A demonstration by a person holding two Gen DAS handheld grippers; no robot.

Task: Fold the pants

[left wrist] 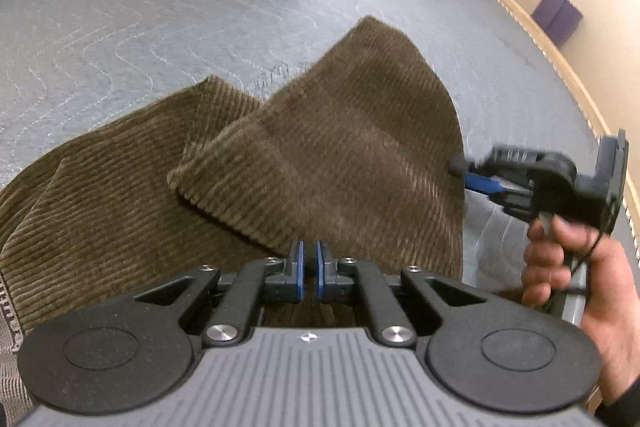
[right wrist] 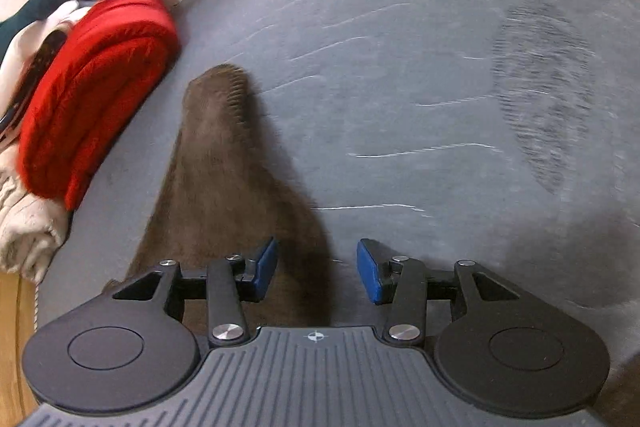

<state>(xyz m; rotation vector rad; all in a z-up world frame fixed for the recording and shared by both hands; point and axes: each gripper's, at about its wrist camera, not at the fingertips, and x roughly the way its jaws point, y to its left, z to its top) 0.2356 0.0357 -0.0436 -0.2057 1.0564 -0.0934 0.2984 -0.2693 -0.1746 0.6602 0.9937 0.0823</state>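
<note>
Pants (left wrist: 320, 155) of brown corduroy lie partly folded on the grey mat (left wrist: 120, 39), toward its near edge. My left gripper (left wrist: 309, 273) is clenched over them. My right gripper (right wrist: 316, 269) hangs released at their edge, grasping nothing.

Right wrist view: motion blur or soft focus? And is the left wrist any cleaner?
Right wrist view: motion blur, with the quilt stitching streaked and the brown pants smeared, while the right gripper itself stays sharp. Left wrist view: corduroy ribs on the pants crisp, only the right gripper blurred at the cloth's edge. Both show fisheye bending at the rims.
</note>
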